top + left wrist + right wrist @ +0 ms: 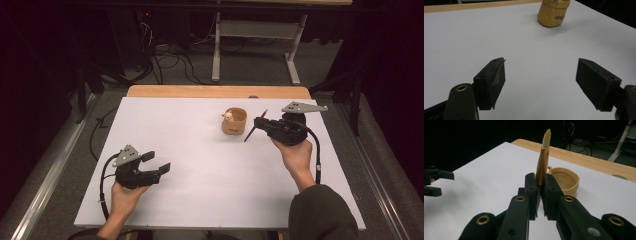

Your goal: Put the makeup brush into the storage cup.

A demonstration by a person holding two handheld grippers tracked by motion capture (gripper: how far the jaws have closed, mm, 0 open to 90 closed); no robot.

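My right gripper [257, 122] is shut on a slim brush [250, 134], just right of a tan cup [234, 121] on the white table. In the right gripper view the jaws [541, 182] clamp the brush [544, 157] by its gold ferrule. Its pale tip points up, and the cup [566, 180] sits right behind it. A small pale object rests at the cup's rim. My left gripper [156, 162] lies at the near left, open and holding nothing. In its own view the jaws [540, 75] stand wide over bare table, with the cup [551, 15] far ahead.
A white sheet [200, 165] covers the table, and a wooden strip [215, 91] shows along the far edge. Beyond it are dark floor, cables and a grey frame's legs [216, 55]. The left gripper [436, 182] shows at the left edge of the right gripper view.
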